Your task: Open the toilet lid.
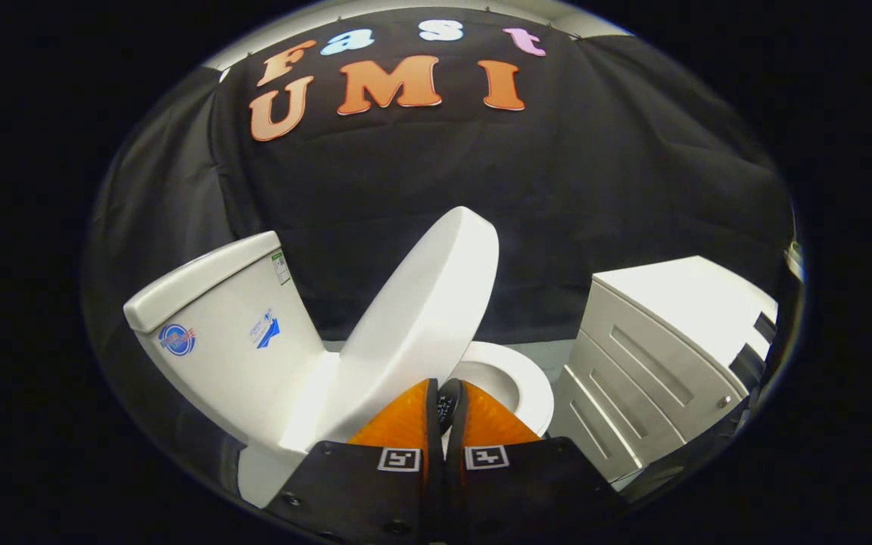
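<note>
- Gripper view: the lid (421, 318) stands raised off the bowl (508, 378), tilted partway toward the tank (232, 325). It does not yet rest against the tank.
- Gripper view: the gripper (447, 397) sits at the lid's lower edge, fingers pressed together with only a thin gap. You cannot tell whether they pinch the lid edge or merely touch it.
- Judge the step as late in the lift: the lid looks past halfway open.
- Push the lid steadily toward the tank along its hinge arc. Do not pull sideways.
- Slow down near the tank, so the lid settles instead of striking it.
- Keep the fingers low on the lid, clear of the bowl rim.
- Keep away from the cabinet (655, 356), which stands near the bowl on the far side from the tank.
</note>
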`<action>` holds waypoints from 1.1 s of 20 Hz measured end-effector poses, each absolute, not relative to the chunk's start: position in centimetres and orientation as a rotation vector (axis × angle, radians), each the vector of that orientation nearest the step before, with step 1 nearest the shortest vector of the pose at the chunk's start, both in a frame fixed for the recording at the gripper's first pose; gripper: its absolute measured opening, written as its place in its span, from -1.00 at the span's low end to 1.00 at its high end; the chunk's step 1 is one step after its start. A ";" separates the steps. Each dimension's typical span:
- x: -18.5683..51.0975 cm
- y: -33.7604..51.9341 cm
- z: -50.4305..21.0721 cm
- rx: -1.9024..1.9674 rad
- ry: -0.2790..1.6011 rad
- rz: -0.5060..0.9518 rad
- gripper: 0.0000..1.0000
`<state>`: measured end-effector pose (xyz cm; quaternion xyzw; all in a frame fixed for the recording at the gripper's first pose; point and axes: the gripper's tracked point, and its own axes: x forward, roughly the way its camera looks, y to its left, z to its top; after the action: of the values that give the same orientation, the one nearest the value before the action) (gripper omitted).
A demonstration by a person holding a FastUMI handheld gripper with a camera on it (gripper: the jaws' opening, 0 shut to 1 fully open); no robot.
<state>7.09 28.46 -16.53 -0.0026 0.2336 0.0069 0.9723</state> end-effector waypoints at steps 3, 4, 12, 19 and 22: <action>7.0 30.6 -15.0 -0.102 0.435 0.032 -0.84; 7.0 31.3 -14.5 -0.115 0.425 0.037 -0.84; 6.8 35.5 -12.6 -0.207 0.396 0.051 -0.84; 6.3 39.5 -11.4 -0.308 0.355 0.076 -0.84; 6.1 41.6 -11.0 -0.350 0.328 0.086 -0.84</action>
<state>6.11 41.60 -10.97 -0.1732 0.1626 0.0426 0.9705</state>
